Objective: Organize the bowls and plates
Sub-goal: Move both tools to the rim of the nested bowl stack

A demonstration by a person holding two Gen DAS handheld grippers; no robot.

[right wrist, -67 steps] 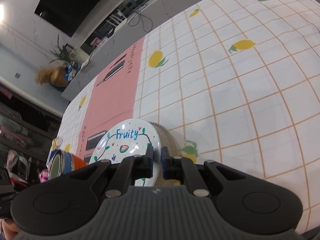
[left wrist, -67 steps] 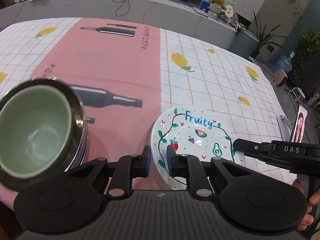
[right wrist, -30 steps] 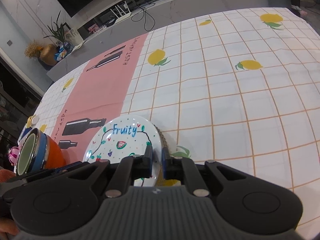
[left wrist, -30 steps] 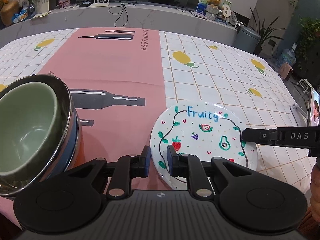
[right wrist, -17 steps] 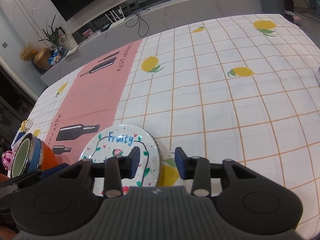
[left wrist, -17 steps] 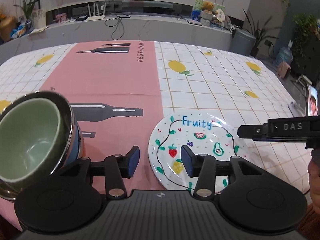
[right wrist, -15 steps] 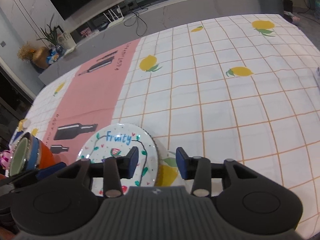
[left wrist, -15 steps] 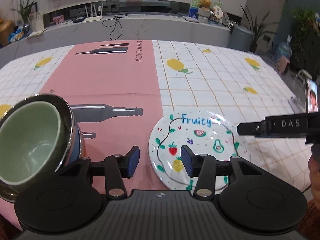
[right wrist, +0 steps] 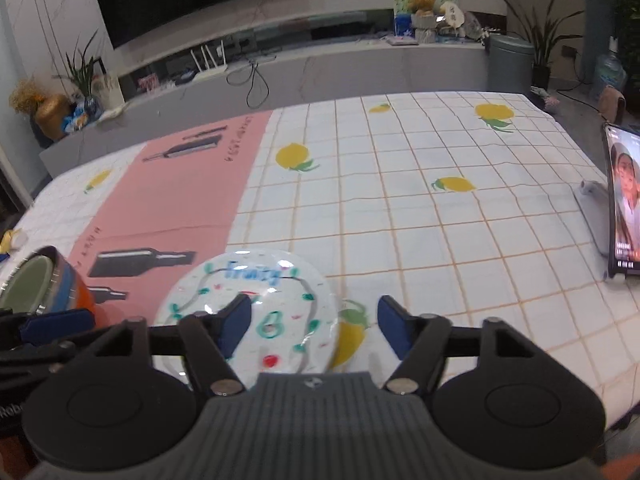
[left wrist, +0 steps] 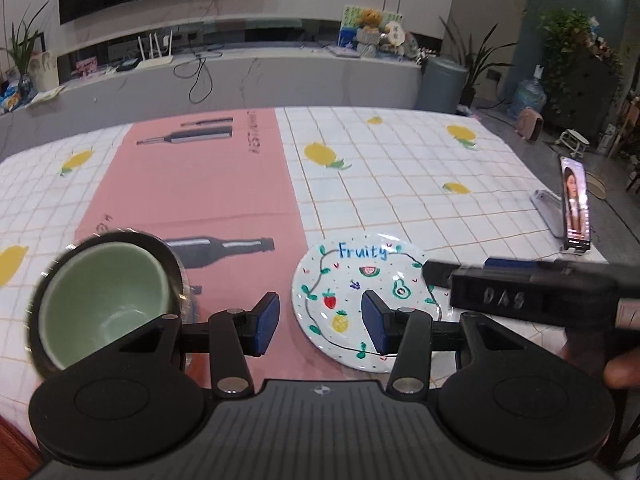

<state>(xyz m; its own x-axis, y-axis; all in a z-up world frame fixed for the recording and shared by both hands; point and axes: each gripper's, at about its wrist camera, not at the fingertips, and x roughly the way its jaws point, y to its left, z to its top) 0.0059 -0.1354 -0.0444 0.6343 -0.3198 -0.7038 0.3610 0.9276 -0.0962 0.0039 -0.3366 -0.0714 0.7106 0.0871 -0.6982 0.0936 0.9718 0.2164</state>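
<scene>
A white "Fruity" plate (left wrist: 362,280) with fruit drawings lies flat on the tablecloth, also in the right wrist view (right wrist: 256,308). A stack of bowls with a green bowl (left wrist: 102,300) on top stands on the pink mat to its left; in the right wrist view the stack (right wrist: 44,292) shows steel, blue and orange rims. My left gripper (left wrist: 320,322) is open and empty, above the plate's near left edge. My right gripper (right wrist: 314,328) is open and empty, above the plate's right edge; its body (left wrist: 528,294) reaches in from the right.
A phone (left wrist: 576,204) stands upright on a stand near the table's right edge, also in the right wrist view (right wrist: 624,200). The pink mat (left wrist: 200,184) covers the left middle of the checked lemon tablecloth (left wrist: 400,184). A low counter runs behind the table.
Both grippers went from shut to open and drew back and up from the plate. The plate stays flat on the cloth. The bowl stack has not moved.
</scene>
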